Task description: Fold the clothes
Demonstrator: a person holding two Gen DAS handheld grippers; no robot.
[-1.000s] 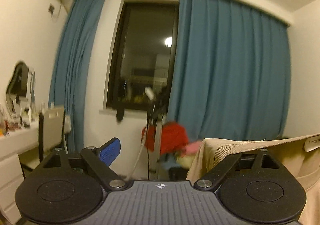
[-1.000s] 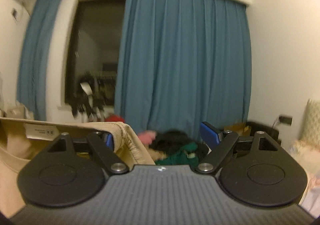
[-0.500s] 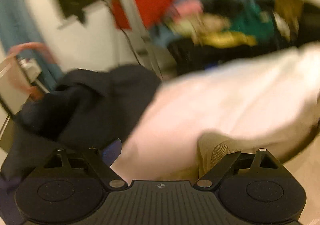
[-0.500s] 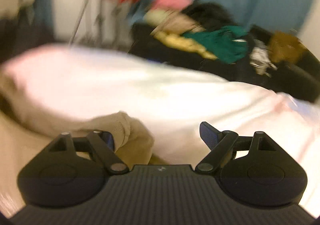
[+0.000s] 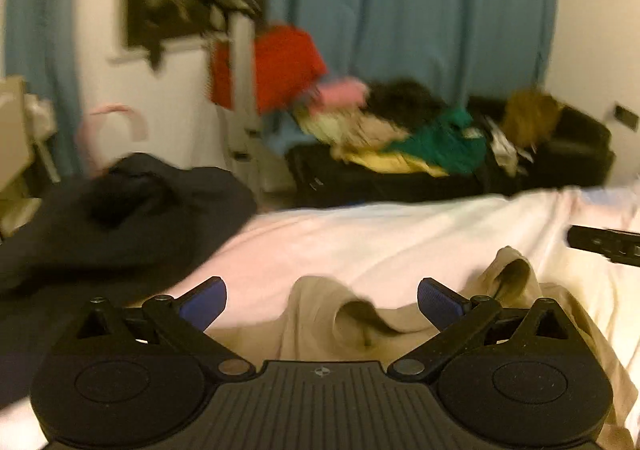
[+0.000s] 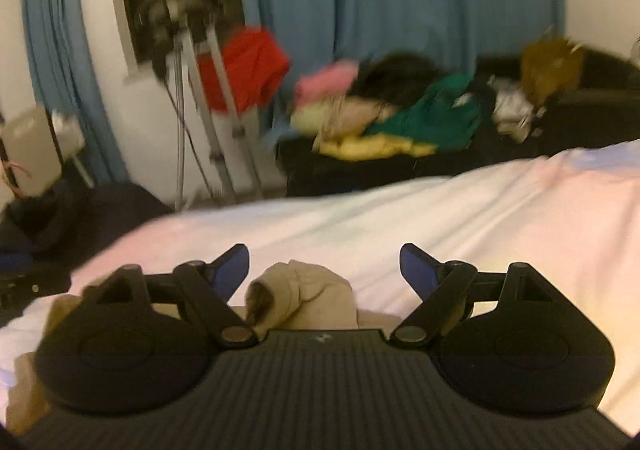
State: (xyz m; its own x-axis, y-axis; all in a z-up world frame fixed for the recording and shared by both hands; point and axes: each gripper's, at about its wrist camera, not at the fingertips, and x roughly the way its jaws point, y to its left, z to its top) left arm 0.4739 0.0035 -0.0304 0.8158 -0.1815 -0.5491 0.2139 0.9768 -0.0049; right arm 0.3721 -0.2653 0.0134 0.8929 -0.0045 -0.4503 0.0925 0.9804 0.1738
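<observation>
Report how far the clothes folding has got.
Done: the beige garment lies on the white bed, rumpled. In hand: nothing; the left gripper is opening, the right gripper is open, both over it. Left: every fold.

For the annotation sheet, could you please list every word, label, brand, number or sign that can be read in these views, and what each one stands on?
None can be read.
Left gripper body: a small round emblem, no letters.
Right gripper body: a small pale mark, too blurred to read.
Beige garment, white bed cover, clothes pile: no print or label visible.
</observation>
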